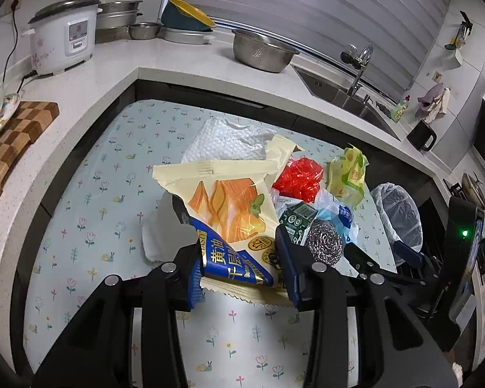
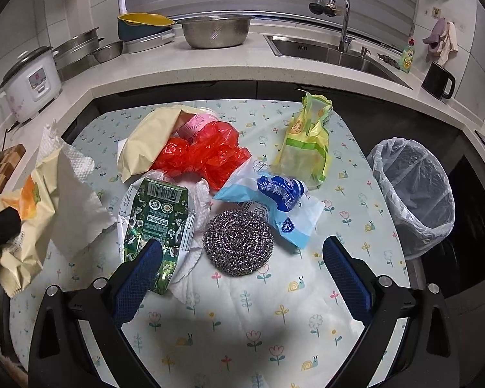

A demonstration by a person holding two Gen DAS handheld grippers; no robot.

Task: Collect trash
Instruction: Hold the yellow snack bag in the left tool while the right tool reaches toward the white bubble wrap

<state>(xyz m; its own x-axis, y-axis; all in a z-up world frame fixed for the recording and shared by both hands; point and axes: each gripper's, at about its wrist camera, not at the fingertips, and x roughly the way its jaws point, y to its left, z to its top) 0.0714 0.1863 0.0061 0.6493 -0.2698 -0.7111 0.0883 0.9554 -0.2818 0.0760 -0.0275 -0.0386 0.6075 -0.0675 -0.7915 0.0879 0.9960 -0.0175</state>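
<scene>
Desk (image 2: pixel 242 339) with floral cloth; lined bin (image 2: pixel 414 194) at its right edge. Left claw (image 1: pixel 239 258) is clenched on a cream pastry wrapper (image 1: pixel 229 207), raised clear of the litter at left. Carry it level over the heap to the bin, then release. Right claw (image 2: pixel 242 278) hangs released above the scourer (image 2: pixel 238 242). Wrapper: crumpled, orange print, blue label.
</scene>
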